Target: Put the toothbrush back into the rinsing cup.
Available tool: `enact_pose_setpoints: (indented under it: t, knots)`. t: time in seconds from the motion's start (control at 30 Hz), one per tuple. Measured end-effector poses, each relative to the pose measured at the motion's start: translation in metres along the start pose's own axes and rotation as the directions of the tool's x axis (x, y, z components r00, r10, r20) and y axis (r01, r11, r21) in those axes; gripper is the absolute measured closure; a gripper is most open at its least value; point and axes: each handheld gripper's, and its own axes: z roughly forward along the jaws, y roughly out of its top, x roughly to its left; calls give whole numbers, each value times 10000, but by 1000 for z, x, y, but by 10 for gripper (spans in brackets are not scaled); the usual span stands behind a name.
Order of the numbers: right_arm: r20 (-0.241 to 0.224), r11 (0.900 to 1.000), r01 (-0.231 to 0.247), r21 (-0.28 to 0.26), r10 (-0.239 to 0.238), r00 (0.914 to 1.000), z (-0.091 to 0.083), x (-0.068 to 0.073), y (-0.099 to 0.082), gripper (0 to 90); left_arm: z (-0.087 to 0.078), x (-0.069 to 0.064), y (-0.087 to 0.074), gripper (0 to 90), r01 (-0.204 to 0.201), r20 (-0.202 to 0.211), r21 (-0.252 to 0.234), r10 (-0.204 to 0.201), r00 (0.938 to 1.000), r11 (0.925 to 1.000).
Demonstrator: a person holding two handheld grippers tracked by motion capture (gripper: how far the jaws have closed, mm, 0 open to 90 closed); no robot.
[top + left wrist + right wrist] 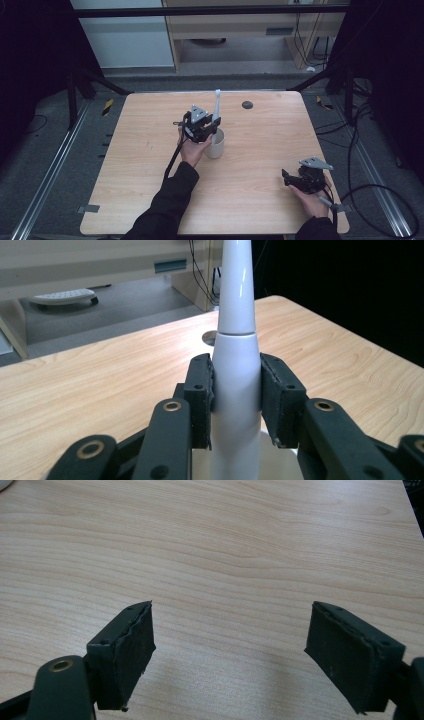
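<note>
A white cup (216, 144) stands near the middle of the wooden table (260, 150). A white electric toothbrush (217, 107) stands upright with its lower end in the cup. My left gripper (207, 127) is shut on the toothbrush handle (235, 385), just above the cup; both pads press its sides. My right gripper (287, 179) sits low over the table's near right part, open, with bare wood between its pads (127, 650).
A small dark round hole (247, 104) sits near the table's far edge, also seen behind the toothbrush as a hole (209, 337). Black frame bars and cables surround the table. A light wooden cabinet (240, 25) stands beyond it.
</note>
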Motion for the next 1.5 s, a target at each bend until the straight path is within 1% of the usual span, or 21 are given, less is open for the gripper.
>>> enact_pose_setpoints:
  t: [0.37, 0.53, 0.57, 0.73, 0.83, 0.93, 0.97, 1.07, 1.1, 1.33, 1.5]
  knots:
    - [-5, 10000, 11, 76, -11, 10000, 0, 1, 0, 192, 2, 0, -9, 669, -10, 82, 354, 7, 10000, 9994]
    - [-30, 10000, 12, 45, -12, 10000, 0, 0, 0, 191, 3, 0, -13, 669, -68, 192, 507, 58, 9998, 9987]
    - [-31, 10000, 15, 41, -15, 10000, 0, 0, 0, 191, 2, 1, -13, 668, -148, 154, 596, 139, 9998, 9981]
    - [-23, 10000, 12, 44, -12, 10000, 0, 0, 0, 191, 2, 0, -15, 667, -136, 169, 625, 125, 9998, 9980]
    - [-14, 10000, 9, 49, -8, 10000, 0, 0, 0, 190, 2, 0, -15, 664, -195, 84, 627, 191, 9998, 9978]
    - [-32, 10000, -20, 55, 20, 10000, 0, 1, 0, 190, 3, 1, -16, 631, -137, 132, 674, 128, 9998, 9976]
    - [-34, 10000, -22, 55, 22, 10000, 0, 1, 0, 190, 3, 2, -16, 619, -181, 82, 747, 176, 9998, 9970]
    - [-31, 10000, -16, 54, 17, 10000, 0, 1, 0, 190, 3, 3, -17, 591, -190, 172, 801, 177, 9997, 9966]
    - [-32, 10000, -17, 54, 17, 10000, 0, 1, 0, 190, 2, 3, -17, 586, -177, 113, 776, 169, 9998, 9968]
    - [-32, 10000, -45, 46, 45, 10000, -1, 1, 0, 189, -8, 3, -14, 548, -132, 335, 670, 110, 9994, 9977]
    - [16, 10000, -69, 32, 69, 10000, -2, 0, 0, 187, -24, 3, -11, 504, -410, 419, 838, 376, 9984, 9956]
